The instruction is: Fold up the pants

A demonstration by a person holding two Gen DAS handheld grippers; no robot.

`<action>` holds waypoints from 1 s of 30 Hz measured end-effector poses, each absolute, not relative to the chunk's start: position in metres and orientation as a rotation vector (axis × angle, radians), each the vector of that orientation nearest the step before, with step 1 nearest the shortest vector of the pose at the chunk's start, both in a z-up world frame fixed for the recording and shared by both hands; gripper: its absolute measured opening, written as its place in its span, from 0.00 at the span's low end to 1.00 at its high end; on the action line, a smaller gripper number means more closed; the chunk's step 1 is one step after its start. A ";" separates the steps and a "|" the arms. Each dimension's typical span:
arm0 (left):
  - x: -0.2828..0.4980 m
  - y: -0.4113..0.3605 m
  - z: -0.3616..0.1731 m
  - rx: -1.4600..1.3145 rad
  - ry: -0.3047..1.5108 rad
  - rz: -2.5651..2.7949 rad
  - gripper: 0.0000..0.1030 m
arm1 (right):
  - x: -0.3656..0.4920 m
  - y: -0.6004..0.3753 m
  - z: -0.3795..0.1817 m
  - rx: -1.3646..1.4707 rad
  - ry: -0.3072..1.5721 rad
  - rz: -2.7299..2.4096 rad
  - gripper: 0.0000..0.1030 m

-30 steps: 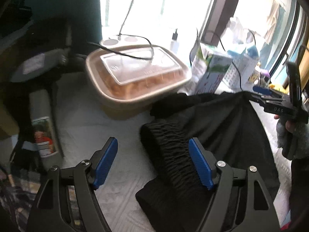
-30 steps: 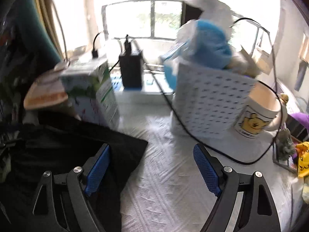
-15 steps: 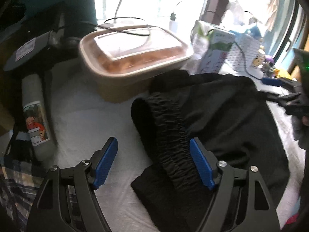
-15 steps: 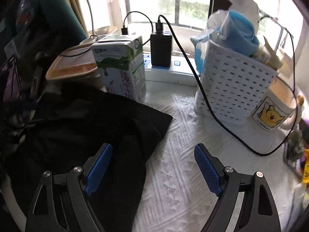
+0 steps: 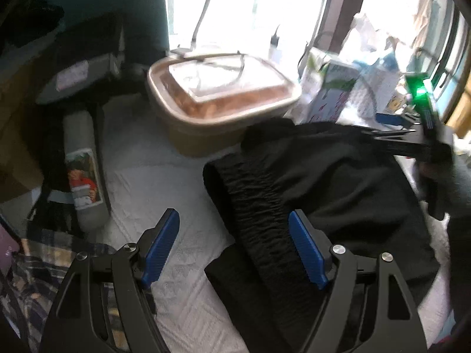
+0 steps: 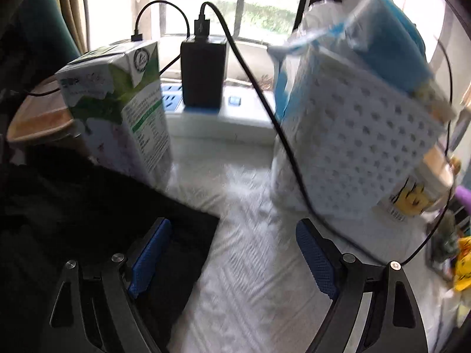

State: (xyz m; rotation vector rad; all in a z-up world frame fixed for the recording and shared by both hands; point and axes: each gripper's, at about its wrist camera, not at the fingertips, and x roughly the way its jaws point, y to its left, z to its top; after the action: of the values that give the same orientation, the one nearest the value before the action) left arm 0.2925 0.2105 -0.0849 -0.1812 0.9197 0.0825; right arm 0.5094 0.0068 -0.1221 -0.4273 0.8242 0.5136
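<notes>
- The left gripper [image 5: 234, 245] stood with its 2 blue pads spread wide and nothing between them but cloth below; its right pad sat just over the gathered waistband [image 5: 256, 209] of the pants [image 5: 338, 182].
- The right gripper [image 6: 232, 253] was also spread wide and empty, its left pad hovering over a flat corner of the pants [image 6: 117, 214], its right pad over bare white tablecloth [image 6: 250, 279].
- The pants lay bunched and part-folded on the tablecloth [image 5: 153, 188], between the 2 tools, dark and limp.
- The waistband ran as a long ridge from near the left gripper away toward the food container [image 5: 220, 94]; it lay ahead and slightly right of that tool, so the left gripper was judged the nearer one for it.
- The far corner belonged to the right side, close to the milk carton [image 6: 117, 103] and the white basket [image 6: 353, 147].
- A cable [image 6: 265, 117] trailed near that corner and could snag.
</notes>
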 end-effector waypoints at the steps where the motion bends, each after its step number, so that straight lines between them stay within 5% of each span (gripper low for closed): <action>1: 0.286 0.211 -0.078 -0.183 0.898 0.078 0.75 | 0.510 0.008 -0.119 -0.425 0.810 0.499 0.85; 30: 0.211 0.177 -0.102 -0.384 0.944 -0.035 0.75 | 0.353 -0.065 -0.113 -0.289 0.887 0.694 0.85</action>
State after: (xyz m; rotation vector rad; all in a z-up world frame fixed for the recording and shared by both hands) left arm 0.2106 0.1766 -0.1024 -0.3840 0.9441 -0.0348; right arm 0.3531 -0.0646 -0.1129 -0.2887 0.8867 0.6935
